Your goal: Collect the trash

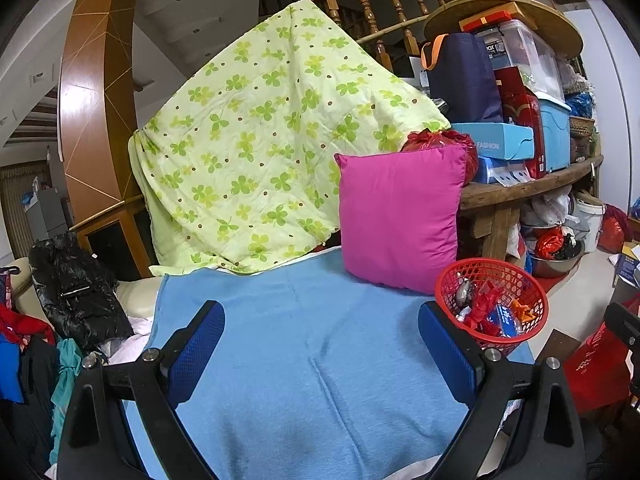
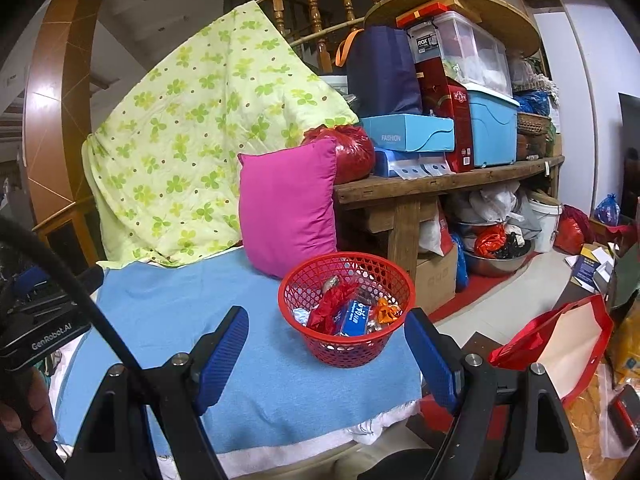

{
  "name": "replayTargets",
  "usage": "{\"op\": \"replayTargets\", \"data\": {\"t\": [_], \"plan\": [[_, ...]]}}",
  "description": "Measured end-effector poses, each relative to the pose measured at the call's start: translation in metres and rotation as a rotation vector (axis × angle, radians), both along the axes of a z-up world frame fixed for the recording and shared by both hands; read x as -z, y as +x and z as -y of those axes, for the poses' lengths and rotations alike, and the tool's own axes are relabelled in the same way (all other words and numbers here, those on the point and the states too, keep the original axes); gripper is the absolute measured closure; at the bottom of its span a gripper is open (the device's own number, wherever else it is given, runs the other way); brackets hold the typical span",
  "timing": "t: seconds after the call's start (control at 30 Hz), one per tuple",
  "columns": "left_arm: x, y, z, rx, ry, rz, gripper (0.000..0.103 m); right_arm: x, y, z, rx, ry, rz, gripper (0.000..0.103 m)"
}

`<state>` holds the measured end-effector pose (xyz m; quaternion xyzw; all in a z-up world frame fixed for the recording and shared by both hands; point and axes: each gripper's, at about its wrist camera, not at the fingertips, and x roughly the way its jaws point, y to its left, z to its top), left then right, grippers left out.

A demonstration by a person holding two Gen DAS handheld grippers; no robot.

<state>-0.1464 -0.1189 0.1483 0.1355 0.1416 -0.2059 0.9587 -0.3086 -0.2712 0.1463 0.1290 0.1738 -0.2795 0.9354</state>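
While both tools hang released, left tool (image 1: pixel 320 348) and right tool (image 2: pixel 326 354) gripping nothing, the red basket (image 2: pixel 347 312) holding wrappers (image 2: pixel 354 316) sits on the blue blanket (image 2: pixel 192 304), just beside the pink pillow (image 2: pixel 286 204).

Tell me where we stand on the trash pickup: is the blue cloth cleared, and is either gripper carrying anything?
Done: wrappers sit in the red basket, and no loose trash shows on the blue cloth in front of the pink pillow. In hand: nothing; the left gripper and right gripper are both open and empty. Left: nothing visible on the cloth; clutter beyond it isn't clearly trash.
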Motion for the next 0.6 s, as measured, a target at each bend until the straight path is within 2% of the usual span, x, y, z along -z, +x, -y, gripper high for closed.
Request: {"op": "replayTargets", "data": {"t": [0.6], "plan": [[0.0013,0.0015,-0.0031,-0.005,-0.001,-0.011,0.006,0.0039,0.0044,-0.0047,-0.005,0.002,-0.014,0.020]]}}
